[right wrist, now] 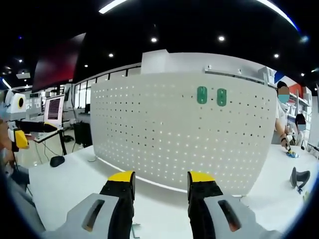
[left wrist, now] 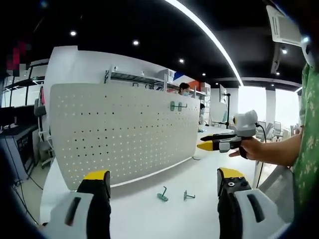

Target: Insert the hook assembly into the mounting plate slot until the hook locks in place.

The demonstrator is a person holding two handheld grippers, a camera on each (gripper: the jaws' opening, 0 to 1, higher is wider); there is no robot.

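Left gripper point(left wrist: 163, 181): jaws spread, empty, above the white table point(left wrist: 199, 174). Right gripper point(right wrist: 160, 183): jaws spread, empty. Two loose green-based hooks point(left wrist: 163, 194), point(left wrist: 188, 195) lie on the table near the pegboard point(left wrist: 119, 132) foot. Two mounted hooks point(right wrist: 202, 94), point(right wrist: 221, 97) sit high on the board. Open tabletop surrounds.

The pegboard's point(right wrist: 184, 134) lower edge sat behind the right gripper point(right wrist: 161, 185). A metal piece point(right wrist: 135, 231) was cut off below.
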